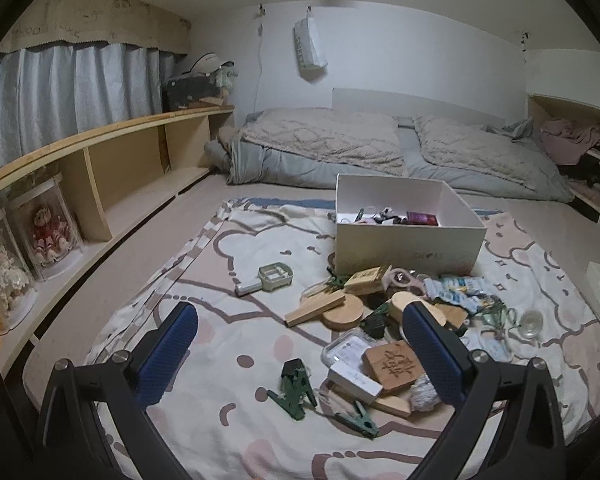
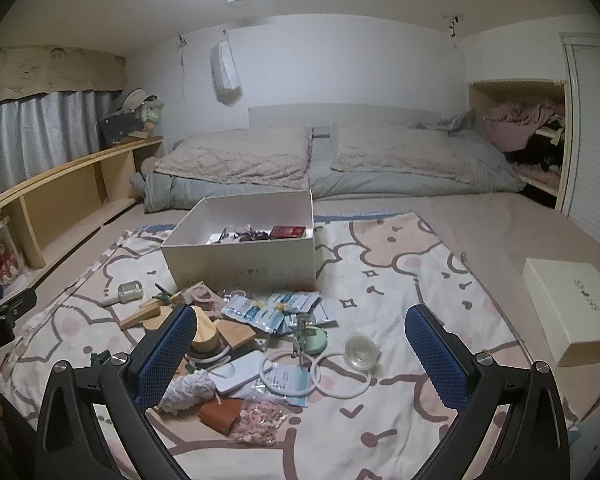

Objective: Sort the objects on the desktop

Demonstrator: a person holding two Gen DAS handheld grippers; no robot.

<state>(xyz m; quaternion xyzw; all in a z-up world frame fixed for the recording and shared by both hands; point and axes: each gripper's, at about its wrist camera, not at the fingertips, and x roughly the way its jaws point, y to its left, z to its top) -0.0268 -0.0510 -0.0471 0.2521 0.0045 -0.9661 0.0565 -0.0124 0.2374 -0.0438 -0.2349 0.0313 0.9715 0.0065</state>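
- Left wrist view: the left tool (image 1: 300, 330) hangs spread wide above the patterned blanket (image 1: 228, 256), pinching nothing. The things to sort lie in a heap under and right of it, on the blanket, just before the white box (image 1: 408, 246), which already holds a few small items.
- The green clips (image 1: 294, 388) are likely light and stiff; a pinch across the body should hold. The carved wooden block (image 1: 394, 364) looks rigid and heavier, best taken across its short sides.
- It lies on a white case (image 1: 354, 380) and other pieces, so lifting one may drag its neighbours.
- The green-framed handled piece (image 1: 266, 278) lies apart to the left, free to reach.
- Right wrist view: the right tool (image 2: 300, 330) is likewise spread and empty over the heap.
- The clear little cup (image 2: 360, 352) seems fragile and slippery; grip its rim gently. The blue sachets (image 2: 260, 312) are soft and thin, hard to pinch flat.
- White rings (image 2: 336, 376) and a bag of pink bits (image 2: 260, 420) overlap nearby; a closed cream box (image 2: 568, 308) sits well apart on the right.
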